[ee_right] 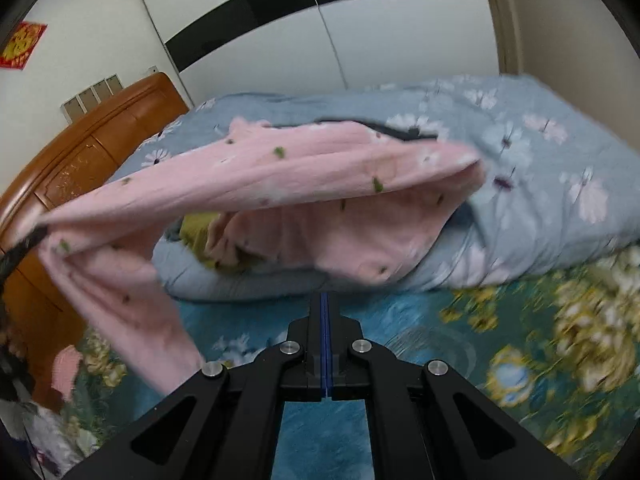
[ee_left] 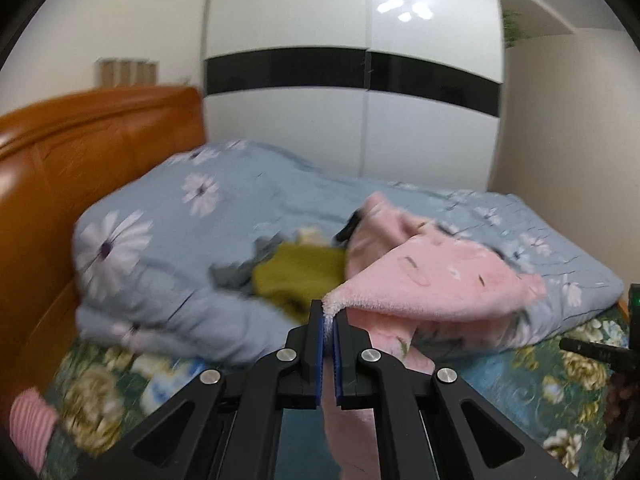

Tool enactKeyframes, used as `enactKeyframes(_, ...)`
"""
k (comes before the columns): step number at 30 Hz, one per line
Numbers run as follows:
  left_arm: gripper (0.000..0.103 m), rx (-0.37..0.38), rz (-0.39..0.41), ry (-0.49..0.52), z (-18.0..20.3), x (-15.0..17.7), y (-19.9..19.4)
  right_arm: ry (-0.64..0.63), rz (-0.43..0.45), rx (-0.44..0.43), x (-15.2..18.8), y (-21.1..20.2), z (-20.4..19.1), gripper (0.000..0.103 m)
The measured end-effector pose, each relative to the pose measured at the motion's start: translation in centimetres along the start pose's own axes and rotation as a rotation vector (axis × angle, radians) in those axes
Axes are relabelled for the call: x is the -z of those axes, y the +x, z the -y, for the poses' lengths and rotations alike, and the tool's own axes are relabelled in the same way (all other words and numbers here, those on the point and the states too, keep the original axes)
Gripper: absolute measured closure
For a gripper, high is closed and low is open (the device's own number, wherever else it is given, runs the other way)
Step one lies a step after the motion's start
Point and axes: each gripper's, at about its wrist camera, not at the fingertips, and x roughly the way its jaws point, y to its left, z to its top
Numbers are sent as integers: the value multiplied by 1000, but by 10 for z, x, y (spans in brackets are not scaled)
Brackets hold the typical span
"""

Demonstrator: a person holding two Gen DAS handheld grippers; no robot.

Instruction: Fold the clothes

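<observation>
pink garment (ee_left: 440,276) blurred, olive cloth (ee_left: 300,272) half-hidden

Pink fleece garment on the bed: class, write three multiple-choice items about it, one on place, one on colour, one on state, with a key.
1. Where does the far part of the pink garment rest?
A on the grey-blue quilt
B on the floor
C in the wardrobe

2. What colour is the cloth beside it?
A red
B olive-yellow
C white

3. The left gripper is:
A open and empty
B out of view
C shut on the garment

Key: A, it drapes over the quilt; B, the olive cloth shows; C, pink fleece sits between the pads.
</observation>
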Motion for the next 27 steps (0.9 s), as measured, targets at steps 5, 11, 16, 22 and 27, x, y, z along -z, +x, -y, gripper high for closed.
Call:
enactKeyframes(5, 99, -97, -73, -76, -51, 29, -4, 229, -50, -70, 27, 38, 34, 60)
enactKeyframes(11, 99, -213, -159, -140, -101, 64, 5, 553, -128, -20, 66, 75, 88, 49)
enactKeyframes(16, 99, -257, -227, -216, -134, 90, 25, 694, -191, 65, 90, 106, 119, 49)
enactKeyframes(22, 99, -285, -261, -275, -157, 108, 35, 674, -237, 135, 90, 144, 123, 49)
enactKeyframes(27, 99, -292, -270, -329, -175, 114, 42, 579, -256, 152, 80, 166, 117, 47)
